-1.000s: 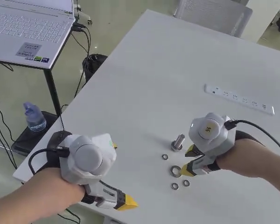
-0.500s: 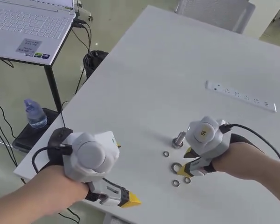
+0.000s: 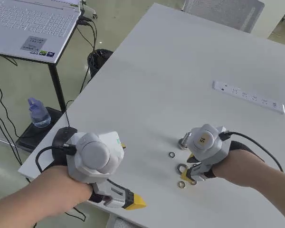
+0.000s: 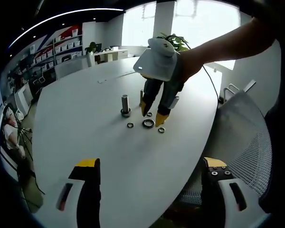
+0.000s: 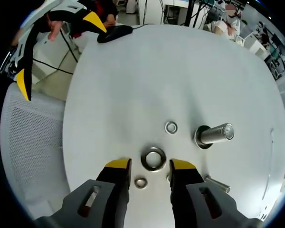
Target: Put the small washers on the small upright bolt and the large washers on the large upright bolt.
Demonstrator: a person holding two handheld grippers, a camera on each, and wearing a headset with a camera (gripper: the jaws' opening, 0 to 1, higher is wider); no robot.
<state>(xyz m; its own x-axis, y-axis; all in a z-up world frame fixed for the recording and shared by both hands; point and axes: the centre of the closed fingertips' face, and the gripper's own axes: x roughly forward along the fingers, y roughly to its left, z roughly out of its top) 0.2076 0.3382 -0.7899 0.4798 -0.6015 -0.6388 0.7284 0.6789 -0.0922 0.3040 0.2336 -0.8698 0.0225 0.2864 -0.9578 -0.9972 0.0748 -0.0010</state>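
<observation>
On the white surface point(image 3: 147, 80): a large bolt point(image 3: 183, 141) stands upright on its head, and a large washer point(image 3: 181, 168) lies flat near it, on neither bolt.
Right hand-held gripper point(image 3: 189, 167): jaws apart and holding nothing, with the yellow tips pointing down at the cluster of washers.
Large washer and right hand-held gripper: in the right gripper view the washer lies just ahead of the two tips, centred on the gap between them. Whether a tip touches it cannot be told.
Far small washer point(image 5: 171, 127): flat on the surface beyond the large washer, just beside the large bolt's base.
Near small washer point(image 5: 141, 182): flat in the gap between the right hand-held gripper's jaws, close to the inner side of one jaw.
Third small washer: partly hidden at the inner edge of the other jaw.
Small bolt point(image 5: 213, 183): a thin bolt just outside that same jaw, on the large bolt's side. Whether it stands upright cannot be judged from this view.
Left hand-held gripper point(image 4: 150, 164): jaws wide apart and empty, held by the near edge of the surface — well apart from the washers and facing the right hand-held gripper.
Farther back: a white power strip point(image 3: 249, 97) lies on the surface, well apart from the bolts.
Off the surface: a laptop point(image 3: 33, 23) sits on a stand — a bottle point(image 3: 38, 113) stands below it.
</observation>
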